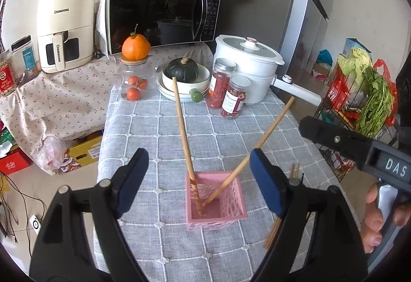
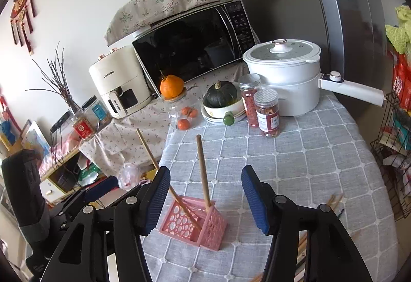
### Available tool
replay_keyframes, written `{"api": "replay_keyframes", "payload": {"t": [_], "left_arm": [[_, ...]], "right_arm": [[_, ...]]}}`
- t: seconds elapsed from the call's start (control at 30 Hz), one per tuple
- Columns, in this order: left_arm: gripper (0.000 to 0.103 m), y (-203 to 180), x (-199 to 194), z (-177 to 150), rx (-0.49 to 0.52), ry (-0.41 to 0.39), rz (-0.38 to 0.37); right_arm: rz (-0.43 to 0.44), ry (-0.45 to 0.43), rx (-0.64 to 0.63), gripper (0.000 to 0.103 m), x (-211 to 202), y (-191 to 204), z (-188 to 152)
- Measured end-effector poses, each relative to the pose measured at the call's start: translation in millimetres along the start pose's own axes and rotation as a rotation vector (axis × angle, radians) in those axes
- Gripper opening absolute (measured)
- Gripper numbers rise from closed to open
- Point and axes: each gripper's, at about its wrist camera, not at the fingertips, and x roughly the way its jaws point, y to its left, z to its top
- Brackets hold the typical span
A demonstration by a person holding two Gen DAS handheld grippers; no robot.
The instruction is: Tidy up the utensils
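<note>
A pink lattice basket [image 1: 231,207] [image 2: 213,228] stands on the grey quilted tablecloth [image 1: 143,128]. Two wooden chopsticks lean in it: one [image 1: 183,130] [image 2: 204,171] nearly upright, the other [image 1: 269,133] [image 2: 151,153] slanting outward. My left gripper [image 1: 199,156] is open just above and behind the basket, touching neither stick. My right gripper [image 2: 205,174] is open too, with the basket and the upright stick in its gap and the pads clear of them. Several loose chopsticks [image 1: 273,233] [image 2: 334,201] lie on the cloth to the right. A hand [image 1: 377,217] holds the right gripper's handle.
At the table's far end stand a white electric pot [image 1: 246,61], two jars of red dried food [image 1: 228,92], stacked bowls with a dark squash [image 1: 182,71] and a glass jar of tangerines [image 1: 133,86]. A wire rack with greens [image 1: 370,102] is close on the right.
</note>
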Motion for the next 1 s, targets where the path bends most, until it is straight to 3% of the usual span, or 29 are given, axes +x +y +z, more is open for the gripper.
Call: {"api": "replay_keyframes", "payload": {"t": [0.27,0.43,0.67,1.0], "left_arm": [[0.087,3,-8,-14,0.004,0.060,0.002],[0.096,-3,-12,-24,0.037,0.081,0.004],[0.098,-16,-4,-42,0.080,0.188,-0.012],[0.098,-64,20,-61,0.171,0.335,-0.059]], "right_arm": [[-0.077,-0.001,0.005,0.067,-28,-38,-4],[-0.126,0.033,-0.012,0.073,-36,-56,-12],[-0.201,0.088,-0.024,0.081,-46,-85,-29],[-0.339,0.280,0.043,0.083,-33,-136,-55]]}}
